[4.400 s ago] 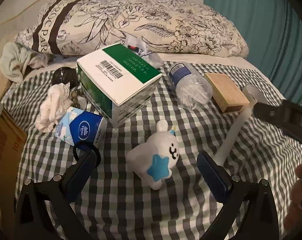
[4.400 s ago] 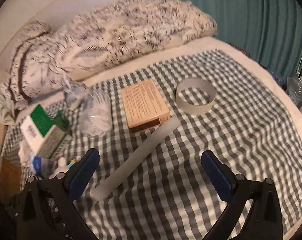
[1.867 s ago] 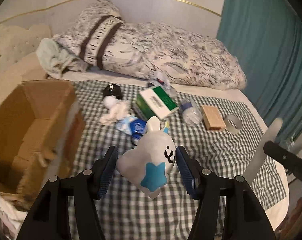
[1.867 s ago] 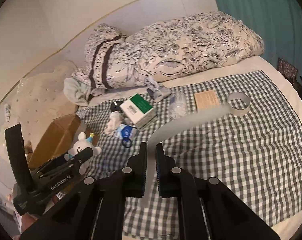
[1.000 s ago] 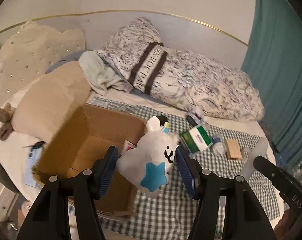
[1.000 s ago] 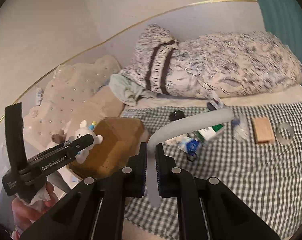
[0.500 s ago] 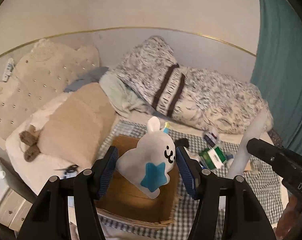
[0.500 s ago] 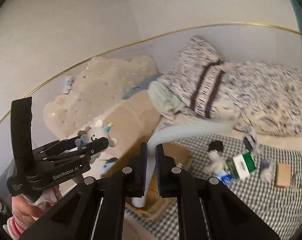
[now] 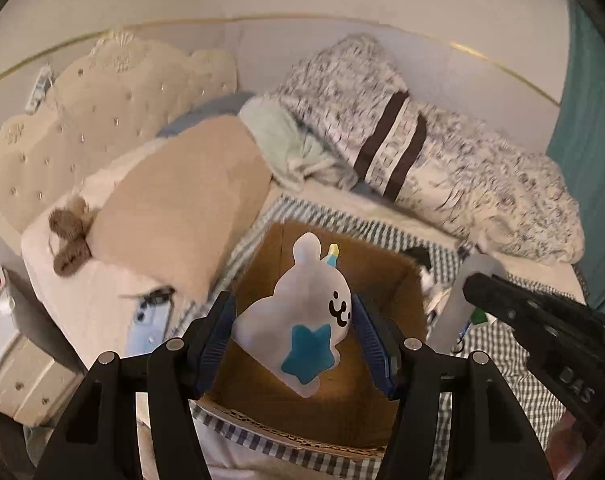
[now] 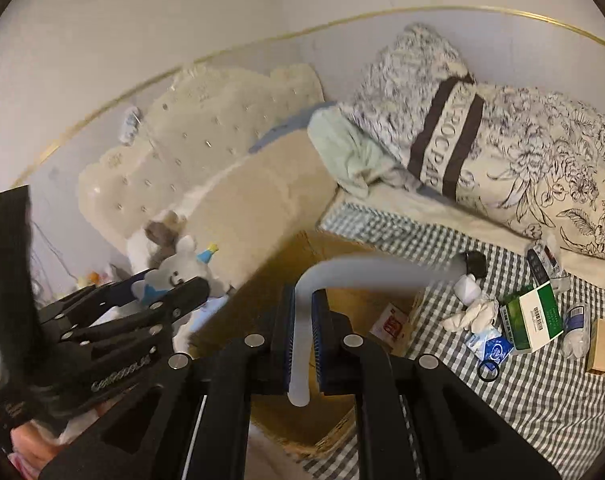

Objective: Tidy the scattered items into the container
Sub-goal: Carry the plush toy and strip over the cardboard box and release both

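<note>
White plush rabbit toy with a blue star (image 9: 308, 316) and pale bendy foam tube (image 10: 302, 340) above the brown cardboard box (image 9: 262, 392).
Left gripper (image 9: 294, 334) clamps the toy; right gripper (image 10: 301, 326) pinches the tube.

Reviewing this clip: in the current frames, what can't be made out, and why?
- Box floor, left wrist view: the toy in the left claw covers most of it.
- Box front corner, right wrist view: hidden behind the right claw.
- Tube far end, right wrist view: motion-blurred.
- Small red-and-white pack in the box: too small to identify.
</note>
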